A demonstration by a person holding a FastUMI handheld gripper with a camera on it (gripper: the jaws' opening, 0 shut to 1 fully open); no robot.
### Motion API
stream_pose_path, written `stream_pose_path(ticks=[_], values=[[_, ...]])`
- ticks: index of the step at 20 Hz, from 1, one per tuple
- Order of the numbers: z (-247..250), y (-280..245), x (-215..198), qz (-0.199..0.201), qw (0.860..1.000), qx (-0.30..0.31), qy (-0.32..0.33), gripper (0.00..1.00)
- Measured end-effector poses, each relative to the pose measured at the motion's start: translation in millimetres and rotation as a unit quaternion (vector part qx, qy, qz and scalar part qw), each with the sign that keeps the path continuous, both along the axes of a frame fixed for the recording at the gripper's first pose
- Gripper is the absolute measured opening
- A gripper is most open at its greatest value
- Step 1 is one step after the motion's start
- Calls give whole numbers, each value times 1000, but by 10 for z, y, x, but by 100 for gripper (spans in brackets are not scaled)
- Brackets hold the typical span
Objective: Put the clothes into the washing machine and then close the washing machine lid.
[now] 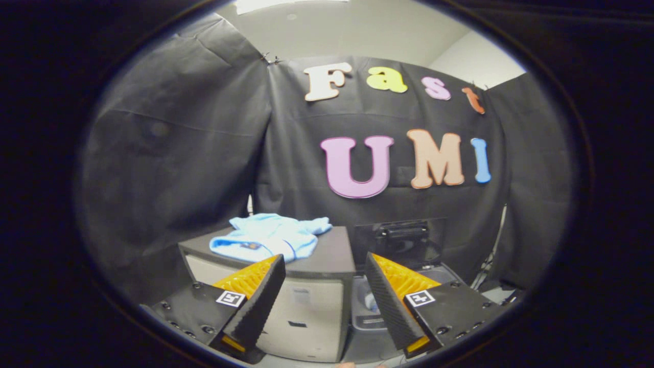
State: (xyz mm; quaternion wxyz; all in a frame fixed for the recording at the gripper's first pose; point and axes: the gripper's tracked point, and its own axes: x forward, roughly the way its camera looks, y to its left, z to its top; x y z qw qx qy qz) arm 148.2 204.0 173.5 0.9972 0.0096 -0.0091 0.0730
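A light blue garment (271, 239) lies crumpled on the dark top of a grey-and-white cabinet (311, 301), just beyond my left finger. To the cabinet's right stands the washing machine (375, 314), its dark lid (403, 241) raised upright behind the open tub; something pale blue shows inside the tub. My gripper (323, 266) is open with nothing between its fingers, hovering in front of and a little above both the cabinet and the machine.
Black cloth walls close the booth behind and to both sides. Cables hang down at the right of the washing machine (485, 271). A narrow gap separates the cabinet from the machine.
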Motion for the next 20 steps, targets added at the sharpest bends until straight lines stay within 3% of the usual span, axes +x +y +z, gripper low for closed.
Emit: stream_pose_path(ticks=[8, 14, 16, 17, 20], values=[[155, 1308, 1193, 53, 993, -2, 101, 98], [-624, 1536, 1860, -2, 966, -24, 257, 97], [-896, 1510, 1968, -17, 959, -47, 277, 97], [-851, 1509, 2057, -18, 967, -58, 246, 97], [-906, 1583, 2114, 7, 968, -64, 242, 97]])
